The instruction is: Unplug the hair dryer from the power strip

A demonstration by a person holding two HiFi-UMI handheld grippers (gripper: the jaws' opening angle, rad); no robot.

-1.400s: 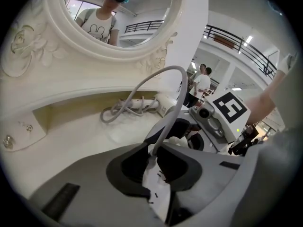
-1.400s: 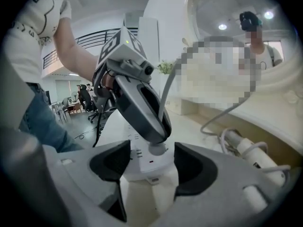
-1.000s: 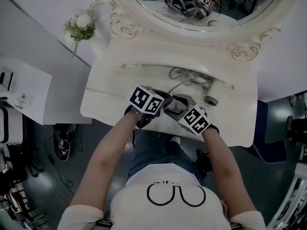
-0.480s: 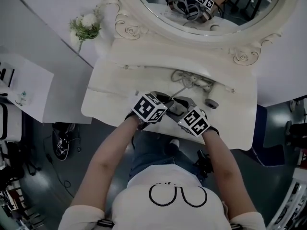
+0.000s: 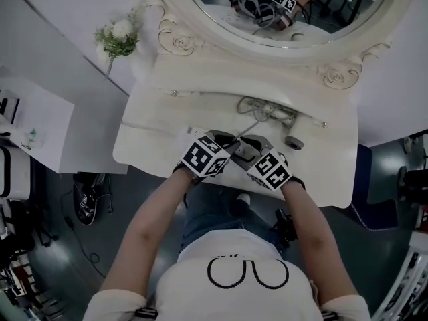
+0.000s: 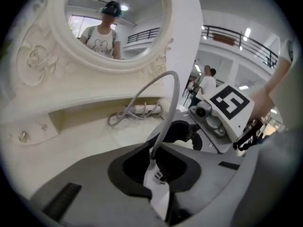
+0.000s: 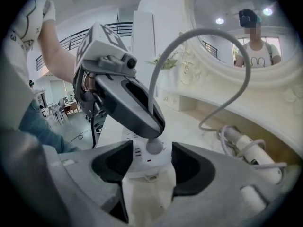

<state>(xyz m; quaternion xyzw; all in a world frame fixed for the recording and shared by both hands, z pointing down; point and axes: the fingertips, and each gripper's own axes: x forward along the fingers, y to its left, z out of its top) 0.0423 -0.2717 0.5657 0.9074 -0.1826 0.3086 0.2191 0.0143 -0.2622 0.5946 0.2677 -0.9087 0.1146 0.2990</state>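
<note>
Since a second ago the left claw has rolled slightly, and it is clenched on the hair dryer plug between its tips. The right claw is closing on the power strip between its jaws but is not yet gripping it.

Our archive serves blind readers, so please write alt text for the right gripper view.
The right gripper is closing its jaws around the end of a white power strip, while the left gripper is clamped on the grey plug on it. The grey cord arcs over toward a white hair dryer lying below the mirror.
</note>
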